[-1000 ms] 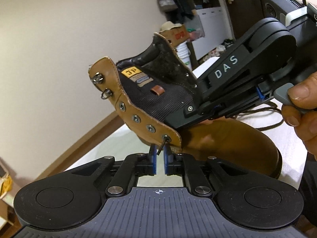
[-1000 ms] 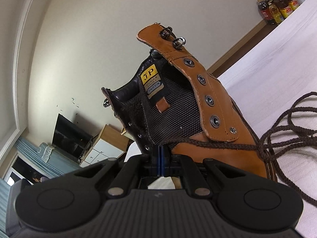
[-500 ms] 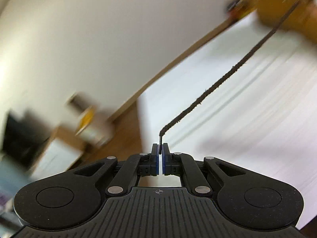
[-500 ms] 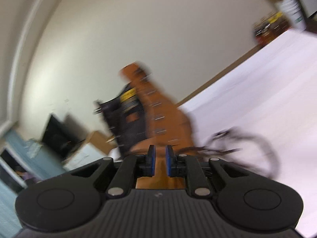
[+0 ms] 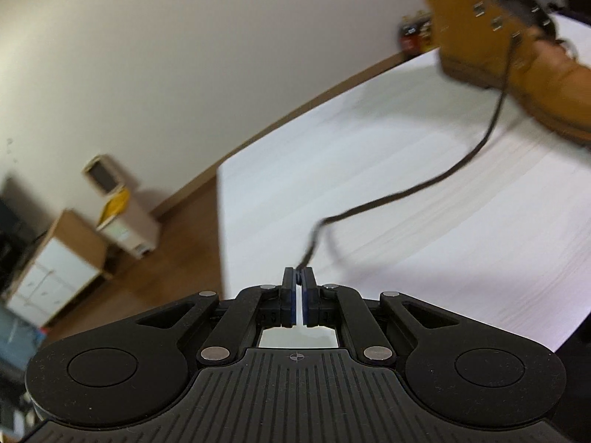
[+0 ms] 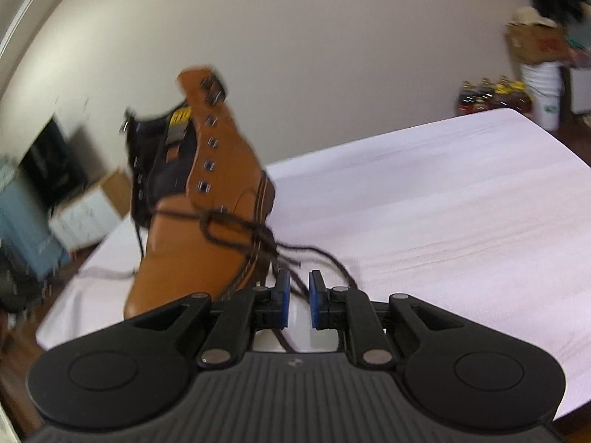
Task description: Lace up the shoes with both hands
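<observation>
Left wrist view: left claw (image 5: 298, 278) clamped on the tip of the dark brown braided shoelace (image 5: 476, 151), pads together with only the lace end between them. Lace running slack in a curve across the white cloth-covered bench (image 5: 424, 221) and up to the lowest eyelet of the tan leather lace-up boot (image 5: 517, 59), which stands at the upper right, well apart from the claw. Judging by that, one lace end threaded through the bottom eyelet on this side and drawn out; the eyelets above it bare, so most of the lacing left to do. Counted here: one boot, one lace strand, four or five bare eyelets on the near flap, blurred. Right wrist view: right claw (image 6: 297, 297) with jaws apart, just been opening, pads pressing on nothing; a strand of the shoelace (image 6: 258, 236) passing between and beneath them, loose. Boot (image 6: 207, 217) upright on the bench (image 6: 443, 221), just beyond the claw to the left, tongue open. A lace bar across the lowest eyelet pair, the rest piled in loose loops beside the boot. Four square eyelets unlaced above it on the near flap, plus two hooks at the top, blurred. One boot only; second shoe not in view.
</observation>
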### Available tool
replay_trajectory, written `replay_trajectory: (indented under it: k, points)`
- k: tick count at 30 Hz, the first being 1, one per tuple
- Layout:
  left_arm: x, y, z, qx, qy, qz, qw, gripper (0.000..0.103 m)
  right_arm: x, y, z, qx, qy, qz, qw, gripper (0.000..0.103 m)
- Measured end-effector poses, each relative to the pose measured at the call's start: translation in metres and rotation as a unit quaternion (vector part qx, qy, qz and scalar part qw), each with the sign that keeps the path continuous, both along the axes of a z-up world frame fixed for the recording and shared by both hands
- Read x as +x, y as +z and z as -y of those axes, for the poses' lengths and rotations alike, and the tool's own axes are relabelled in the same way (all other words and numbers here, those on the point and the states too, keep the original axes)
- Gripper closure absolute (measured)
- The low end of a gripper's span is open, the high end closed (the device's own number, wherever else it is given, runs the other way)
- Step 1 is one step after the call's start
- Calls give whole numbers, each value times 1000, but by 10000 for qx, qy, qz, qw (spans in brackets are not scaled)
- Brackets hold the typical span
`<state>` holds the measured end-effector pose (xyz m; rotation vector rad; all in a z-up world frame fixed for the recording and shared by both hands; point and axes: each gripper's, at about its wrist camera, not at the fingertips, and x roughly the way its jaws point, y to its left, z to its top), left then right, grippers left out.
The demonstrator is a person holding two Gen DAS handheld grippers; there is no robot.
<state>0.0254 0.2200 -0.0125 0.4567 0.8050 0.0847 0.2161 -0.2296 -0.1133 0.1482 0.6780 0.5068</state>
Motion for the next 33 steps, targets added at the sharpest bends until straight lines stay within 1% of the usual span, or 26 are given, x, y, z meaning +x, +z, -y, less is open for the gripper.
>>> replay_trajectory:
  k: [2, 3, 6, 8, 10, 11, 13, 14, 15, 17, 19, 21, 22, 23, 24, 26, 28, 30, 31, 32, 33]
  points:
    - [2, 0, 12, -164, -169, -22, 9997, 100, -1, 1, -5, -238, 76, 139, 9996, 85]
    - [2, 1, 16, -316, -251, -28, 9992, 100, -1, 3, -5, -188, 71, 240, 9995, 85]
    - [0, 6, 22, -702, -404, -37, 9967, 96, 11, 8, -4, 295, 117, 281, 9991, 85]
    - [-1, 12, 27, -917, -506, -37, 9945, 96, 23, 11, -9, 334, 156, 372, 9986, 85]
    - [0, 18, 30, -918, -547, -52, 9943, 96, 31, 14, -12, 346, 261, 458, 9980, 85]
    - [2, 19, 30, -913, -566, -63, 9942, 96, 39, 16, -15, 473, 440, 407, 9971, 85]
    - [2, 27, 38, -891, -608, -93, 9941, 95, 49, 16, -15, 861, 680, 157, 9938, 84]
    - [1, 28, 40, -864, -625, -93, 9943, 95, 53, 15, -15, 1214, 919, -28, 9883, 84]
    - [-1, 31, 40, -856, -650, -88, 9942, 95, 56, 14, -18, 1450, 1135, -169, 9828, 82]
    - [-1, 34, 44, -881, -704, -86, 9936, 95, 57, 13, -23, 1398, 1176, -154, 9831, 82]
    - [1, 36, 47, -899, -775, -60, 9929, 95, 58, 12, -30, 1302, 1172, -137, 9844, 79]
    - [2, 39, 51, -910, -840, -32, 9923, 95, 61, 9, -36, 1371, 1237, -216, 9826, 79]
    - [2, 40, 54, -912, -871, -18, 9920, 95, 62, 8, -38, 1382, 1252, -241, 9822, 83]
    - [2, 41, 56, -915, -902, -4, 9917, 95, 63, 7, -40, 1351, 1174, -250, 9835, 90]
    - [1, 42, 59, -955, -956, 9, 9908, 95, 60, 8, -37, 1402, 1098, -187, 9838, 100]
    - [-2, 45, 65, -1056, -1075, 35, 9886, 95, 55, 10, -31, 1498, 938, -43, 9842, 100]
    - [-4, 48, 71, -1199, -1244, 44, 9850, 95, 38, 19, -19, 1502, 741, 338, 9853, 100]
    - [-5, 50, 77, -1357, -1405, 36, 9807, 95, 14, 28, -2, 1699, 716, 766, 9799, 100]
    - [-4, 50, 79, -1429, -1471, 27, 9787, 95, 7, 30, 0, 1753, 826, 836, 9775, 100]
    - [-3, 50, 82, -1538, -1538, 15, 9761, 95, -5, 33, 0, 1746, 1175, 934, 9731, 100]
    - [-2, 50, 85, -1654, -1606, 3, 9731, 95, -16, 33, -6, 1569, 1522, 949, 9712, 100]
